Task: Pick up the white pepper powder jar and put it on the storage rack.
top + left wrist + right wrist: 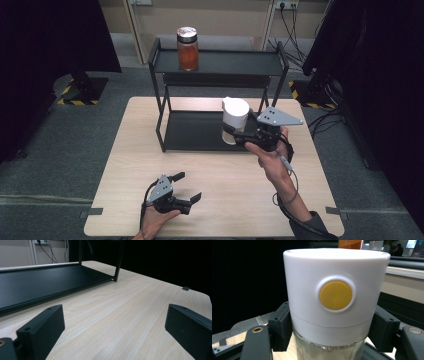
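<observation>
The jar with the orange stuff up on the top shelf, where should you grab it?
Grab the orange jar around its round glass middle, below the shiny lid, coming level from the front. It stands upright near the left end of the top shelf, with open space on that side, so the jaws can probably close on its straight sides.

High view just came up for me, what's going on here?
A person works at a wooden table with a hand-held gripper in each hand. The right hand-held gripper is shut on a white-lidded jar, held up in front of a black two-tier rack. A jar of orange contents stands on the rack's top shelf. The left hand-held gripper is open and empty, low over the table's near side.
</observation>
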